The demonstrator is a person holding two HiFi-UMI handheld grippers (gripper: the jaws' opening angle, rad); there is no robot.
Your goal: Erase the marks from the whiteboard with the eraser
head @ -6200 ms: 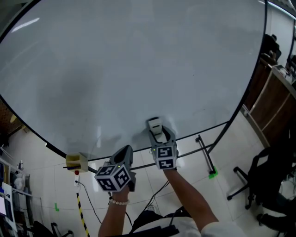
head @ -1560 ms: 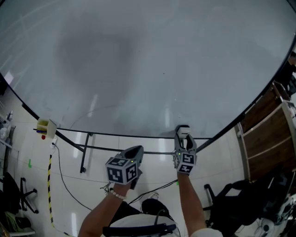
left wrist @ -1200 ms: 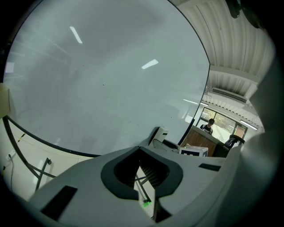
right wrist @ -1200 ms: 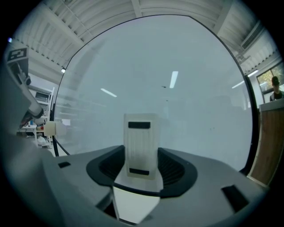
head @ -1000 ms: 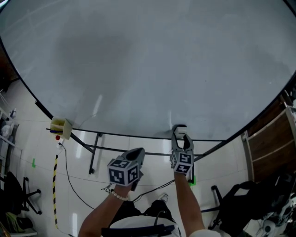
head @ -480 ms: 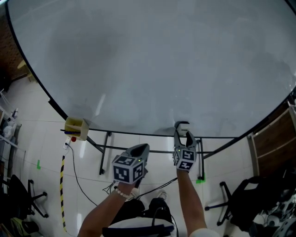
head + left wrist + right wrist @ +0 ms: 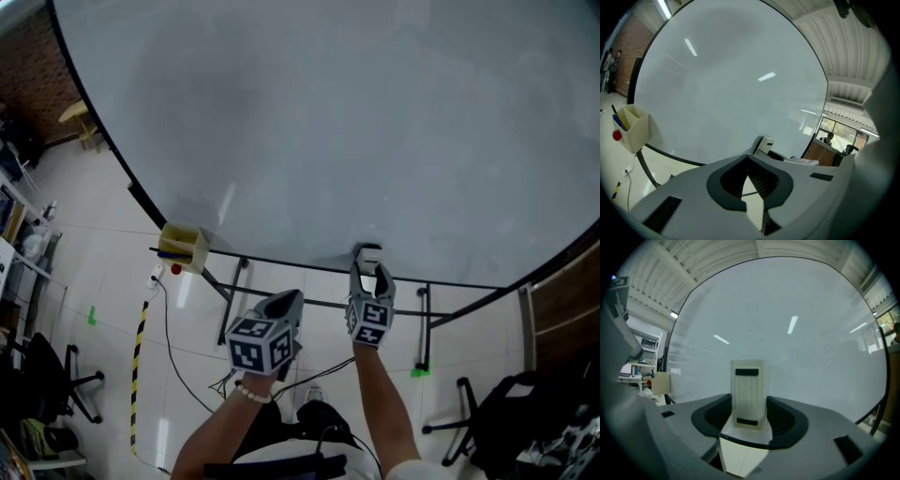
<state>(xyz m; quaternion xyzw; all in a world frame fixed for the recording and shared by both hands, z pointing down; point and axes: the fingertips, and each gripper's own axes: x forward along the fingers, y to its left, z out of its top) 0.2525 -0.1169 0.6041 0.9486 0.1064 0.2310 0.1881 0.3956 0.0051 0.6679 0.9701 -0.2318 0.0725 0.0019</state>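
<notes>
Blue pens (image 7: 617, 122) in holder (image 7: 635, 132) by whiteboard (image 7: 731, 79)

Whiteboard (image 7: 356, 122): nothing readable anywhere on its surface.
Eraser (image 7: 749, 394): held against the whiteboard, no legible label or brand.

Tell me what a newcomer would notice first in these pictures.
The huge whiteboard fills most of the head view, showing only faint grey smudges. At its lower edge the right gripper is shut on a white eraser, while the left gripper hangs shut and empty below. A small yellow pen box sits at the board's lower left edge.
</notes>
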